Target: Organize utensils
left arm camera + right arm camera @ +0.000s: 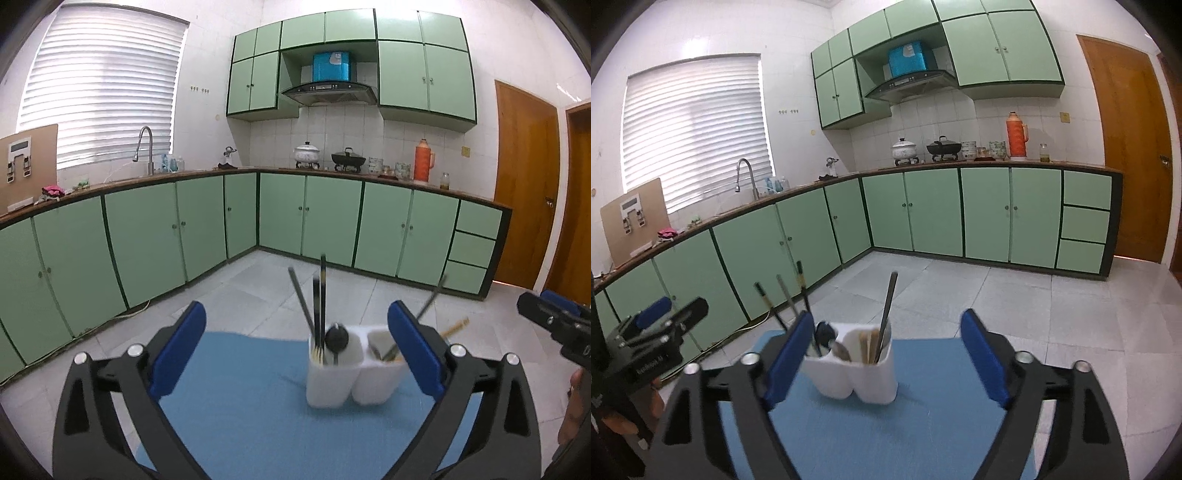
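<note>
Now both hand-held grippers spread empty, utensils in white two-compartment plastic holder.
Left hand-held gripper, right hand-held gripper: retreat straight, avoid the leaning dark chopsticks.

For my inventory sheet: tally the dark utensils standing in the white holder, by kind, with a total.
Long dark sticks: 4 (three in one compartment, one in the other)
Black spoon: 1
Total: 5
</note>
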The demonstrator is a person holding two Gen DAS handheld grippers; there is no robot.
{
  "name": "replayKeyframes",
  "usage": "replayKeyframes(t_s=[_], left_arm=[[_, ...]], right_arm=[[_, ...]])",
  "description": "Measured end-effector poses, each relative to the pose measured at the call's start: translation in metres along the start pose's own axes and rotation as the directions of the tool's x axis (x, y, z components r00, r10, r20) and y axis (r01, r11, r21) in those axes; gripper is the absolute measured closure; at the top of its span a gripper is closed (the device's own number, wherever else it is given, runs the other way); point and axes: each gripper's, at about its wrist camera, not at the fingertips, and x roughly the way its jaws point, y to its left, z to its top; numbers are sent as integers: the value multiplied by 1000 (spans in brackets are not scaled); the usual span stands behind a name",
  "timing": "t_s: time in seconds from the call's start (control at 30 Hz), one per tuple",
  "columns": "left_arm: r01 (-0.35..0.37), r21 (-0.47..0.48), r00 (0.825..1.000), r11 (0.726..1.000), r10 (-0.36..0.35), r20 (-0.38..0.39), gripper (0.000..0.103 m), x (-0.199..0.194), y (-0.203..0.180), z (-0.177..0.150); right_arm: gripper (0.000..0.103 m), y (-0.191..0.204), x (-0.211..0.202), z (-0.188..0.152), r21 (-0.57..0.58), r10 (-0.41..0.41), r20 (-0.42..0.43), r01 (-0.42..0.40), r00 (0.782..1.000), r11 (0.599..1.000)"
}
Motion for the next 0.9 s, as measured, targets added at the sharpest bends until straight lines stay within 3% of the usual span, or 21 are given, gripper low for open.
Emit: replayKeyframes(t_s=[0.17,0.5,0.9], left_arm=[[-6,0,1000,1000,6,-12,5,-24,4,-18],[22,-58,999,998,-23,-33,5,-77,15,-32],[4,38,999,999,-2,-35,5,-135,9,-45]], right_arm=[[5,8,-26,-18,-17,-15,-11,15,1000,1000],[5,26,-73,-42,-31,-29,-32,28,999,999],[5,48,-124,-64,-49,-18,-63,15,998,999]])
